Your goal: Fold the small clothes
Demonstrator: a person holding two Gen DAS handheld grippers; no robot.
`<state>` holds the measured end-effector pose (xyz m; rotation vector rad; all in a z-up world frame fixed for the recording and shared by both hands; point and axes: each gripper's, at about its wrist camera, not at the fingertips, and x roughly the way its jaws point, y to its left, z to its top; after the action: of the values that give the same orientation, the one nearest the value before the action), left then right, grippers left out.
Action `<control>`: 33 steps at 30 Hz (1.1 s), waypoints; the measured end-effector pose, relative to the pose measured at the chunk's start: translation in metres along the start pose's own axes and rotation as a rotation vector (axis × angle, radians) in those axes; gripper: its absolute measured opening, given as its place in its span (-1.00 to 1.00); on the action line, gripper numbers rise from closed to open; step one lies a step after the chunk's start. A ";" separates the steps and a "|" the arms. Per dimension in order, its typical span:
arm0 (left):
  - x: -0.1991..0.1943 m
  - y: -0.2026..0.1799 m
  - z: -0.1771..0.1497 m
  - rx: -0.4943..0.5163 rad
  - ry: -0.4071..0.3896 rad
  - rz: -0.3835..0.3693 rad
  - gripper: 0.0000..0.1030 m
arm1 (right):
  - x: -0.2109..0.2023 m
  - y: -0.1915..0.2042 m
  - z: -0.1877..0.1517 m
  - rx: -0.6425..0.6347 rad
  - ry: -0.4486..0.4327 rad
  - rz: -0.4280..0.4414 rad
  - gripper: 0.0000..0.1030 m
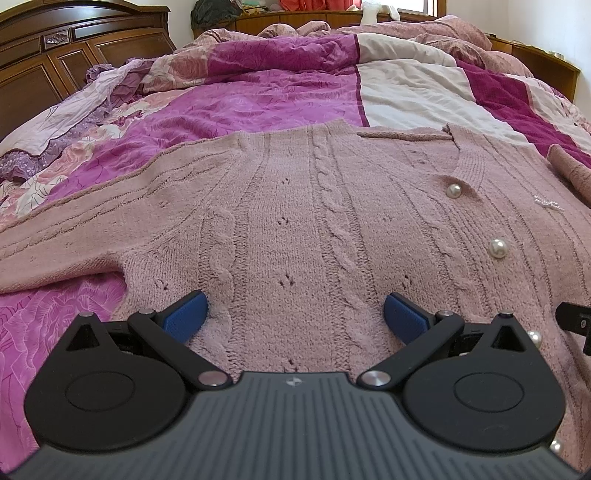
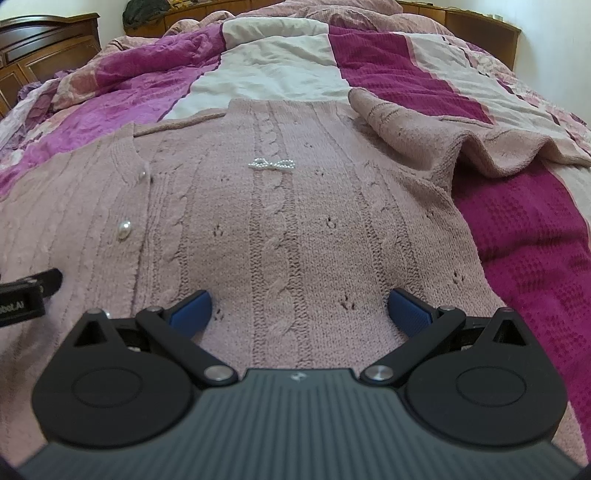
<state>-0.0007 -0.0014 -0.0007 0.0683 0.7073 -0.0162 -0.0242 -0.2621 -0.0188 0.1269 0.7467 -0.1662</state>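
A dusty-pink cable-knit cardigan [image 1: 295, 206] with pearl buttons [image 1: 497, 248] lies flat, front up, on the bed. It also shows in the right wrist view [image 2: 295, 221], with a small beaded bow [image 2: 272, 163] on the chest. Its left sleeve [image 1: 74, 221] stretches out to the left. Its right sleeve [image 2: 461, 136] lies rumpled at the upper right. My left gripper [image 1: 295, 317] is open, low over the cardigan's left half. My right gripper [image 2: 299, 310] is open, low over its right half. Neither holds anything.
The bed is covered by a magenta, pink and cream patchwork quilt [image 1: 258, 92], bunched up at the far end. A dark wooden headboard [image 1: 55, 48] stands at the left. Wooden furniture [image 2: 480, 22] lines the far side. The other gripper's edge [image 2: 29, 291] shows at the left.
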 end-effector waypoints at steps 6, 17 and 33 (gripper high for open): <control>0.001 0.000 -0.001 -0.001 0.001 -0.001 1.00 | 0.000 -0.001 0.001 0.006 0.003 0.003 1.00; 0.003 0.004 -0.001 -0.004 0.010 -0.004 1.00 | 0.000 -0.003 0.006 0.012 0.038 0.027 1.00; -0.004 0.010 0.021 -0.017 0.094 -0.028 1.00 | -0.008 -0.030 0.027 0.076 0.128 0.188 1.00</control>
<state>0.0103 0.0068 0.0180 0.0433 0.8023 -0.0335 -0.0184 -0.2952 0.0045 0.2807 0.8519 -0.0069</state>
